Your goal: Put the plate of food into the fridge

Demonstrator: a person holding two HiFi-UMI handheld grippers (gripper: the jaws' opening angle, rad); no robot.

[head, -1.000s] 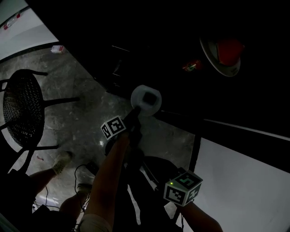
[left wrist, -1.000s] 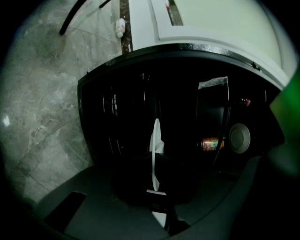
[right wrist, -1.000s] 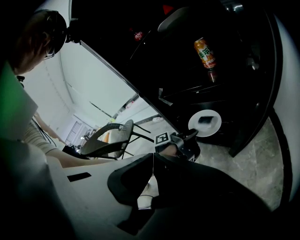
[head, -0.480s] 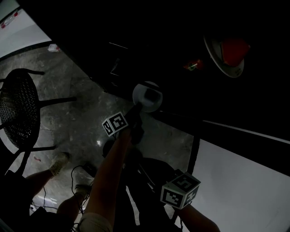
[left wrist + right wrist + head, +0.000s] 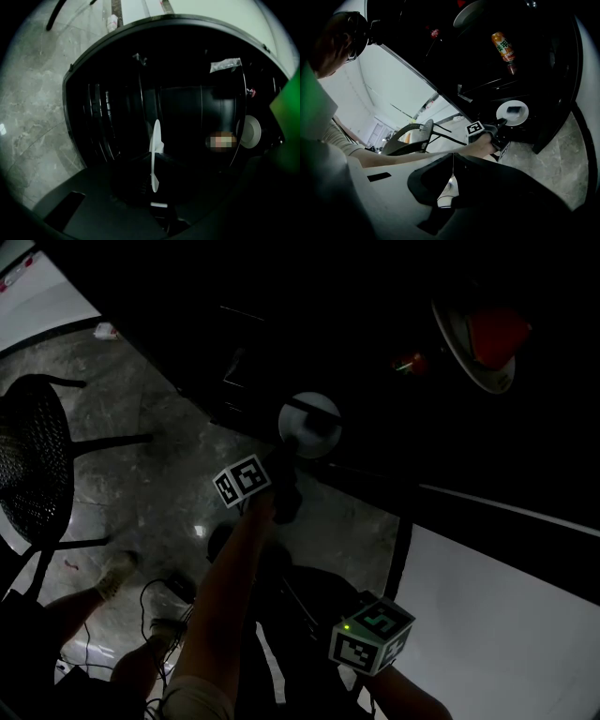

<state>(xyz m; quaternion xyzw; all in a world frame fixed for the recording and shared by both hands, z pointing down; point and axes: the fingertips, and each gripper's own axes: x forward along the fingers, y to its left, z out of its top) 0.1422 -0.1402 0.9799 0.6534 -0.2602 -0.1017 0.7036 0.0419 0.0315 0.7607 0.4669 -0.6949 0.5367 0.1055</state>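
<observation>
Here the plate (image 5: pixel 310 420) sits clamped edgewise in the left tool (image 5: pixel 290 459).

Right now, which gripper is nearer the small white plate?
Left. The left gripper grips the plate by its rim; the right gripper hangs shut, low and well back from it.

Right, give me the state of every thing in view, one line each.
white plate: held in the air, dark food on it
left gripper: shut on white plate's rim
right gripper: shut, empty
fridge: open, dark inside
red-food plate: resting inside fridge
bottle: inside fridge
</observation>
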